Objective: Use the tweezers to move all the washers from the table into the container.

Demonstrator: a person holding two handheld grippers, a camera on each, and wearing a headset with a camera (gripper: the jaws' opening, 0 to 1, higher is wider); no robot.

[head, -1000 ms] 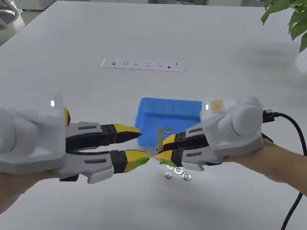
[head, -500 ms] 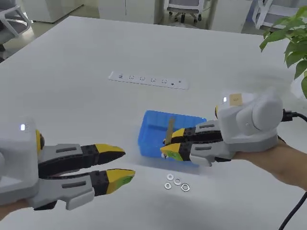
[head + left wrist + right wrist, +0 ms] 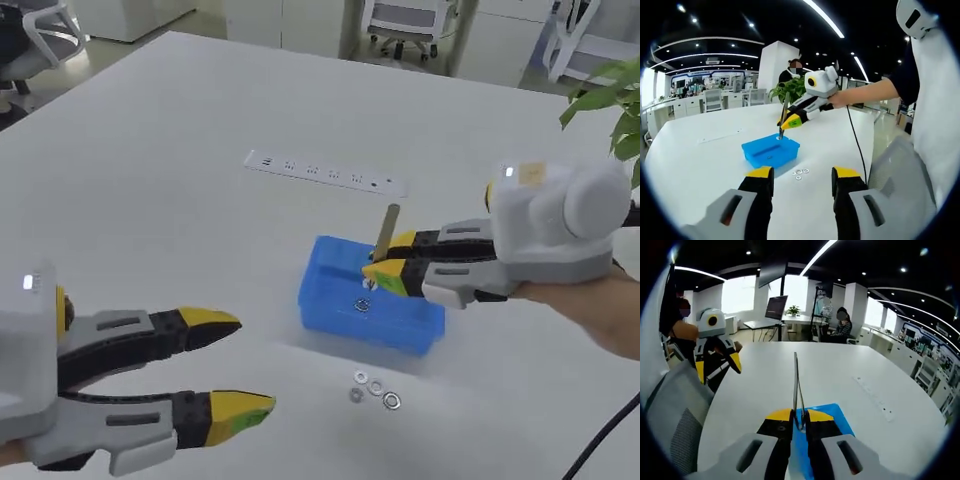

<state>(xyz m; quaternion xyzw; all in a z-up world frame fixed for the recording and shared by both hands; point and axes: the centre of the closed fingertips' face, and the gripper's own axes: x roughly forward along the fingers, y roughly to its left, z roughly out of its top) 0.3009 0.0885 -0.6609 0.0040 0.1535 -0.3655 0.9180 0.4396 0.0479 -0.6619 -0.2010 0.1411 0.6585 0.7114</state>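
- Four washers lie in a tight cluster on the table, just on the near side of the container and not touching it.
- Seen from the left gripper view, the washers sit between the container and the two raised jaws.
- Blue and rectangular, the container is open on top; a small ring lies on its floor.
- Thin metal tweezers stand nearly upright, a little tilted, with their tips down inside the container; whether they hold anything is too small to tell.
- Right tongs are closed on the tweezers partway up, hovering over the container's far right part.
- Right gripper view: the tweezers rise between the yellow-tipped jaws, with the container below.
- Left tongs are open and empty, jaws wide apart, low at the near left, well apart from the container and to the left of the washers.
- White power strip lies on the table beyond the container.
- Green plant leaves hang in at the far right edge.
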